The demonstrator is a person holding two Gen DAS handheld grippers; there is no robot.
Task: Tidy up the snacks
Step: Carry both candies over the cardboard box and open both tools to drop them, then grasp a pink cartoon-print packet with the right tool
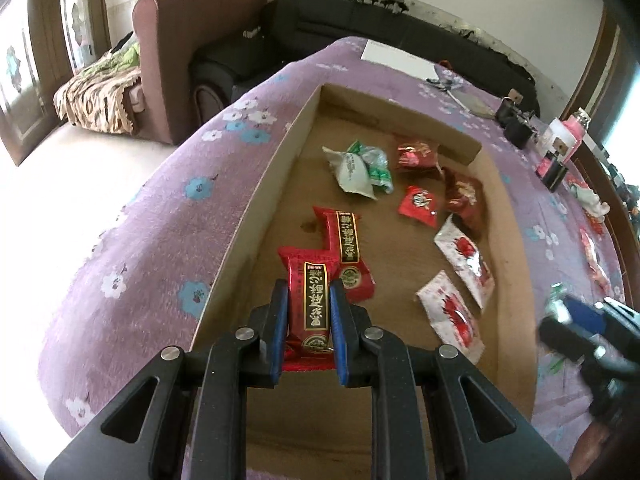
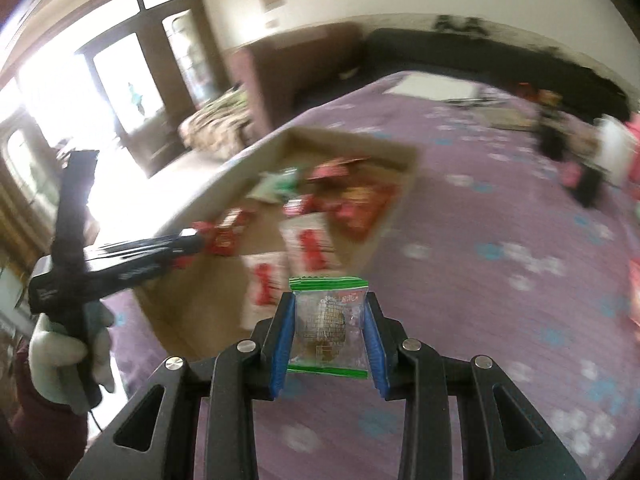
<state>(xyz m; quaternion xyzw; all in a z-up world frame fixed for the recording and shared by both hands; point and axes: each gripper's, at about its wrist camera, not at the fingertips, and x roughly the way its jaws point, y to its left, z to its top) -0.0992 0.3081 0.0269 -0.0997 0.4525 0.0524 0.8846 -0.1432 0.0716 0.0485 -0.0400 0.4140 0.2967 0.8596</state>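
Cardboard tray (image 1: 256, 216) holds scattered snacks — left gripper (image 1: 309, 312) clamps red packet (image 1: 310, 304), right gripper (image 2: 330, 330) green-edged packet (image 2: 329, 330).

I was working in a home living room: a brown upholstered armchair (image 1: 192, 52) and a black leather sofa (image 1: 320, 28) stood against the wall, beside glazed wooden doors (image 2: 132, 80), with a purple flower-printed tablecloth (image 1: 160, 220) before me.

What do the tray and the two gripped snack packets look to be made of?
Tray: plain brown cardboard, matte, with raw cut edges on its low walls.
Red packet in the left gripper: glossy printed plastic film, probably, with crimped ends.
Green-edged packet in the right gripper: thin clear plastic film, its contents showing through.
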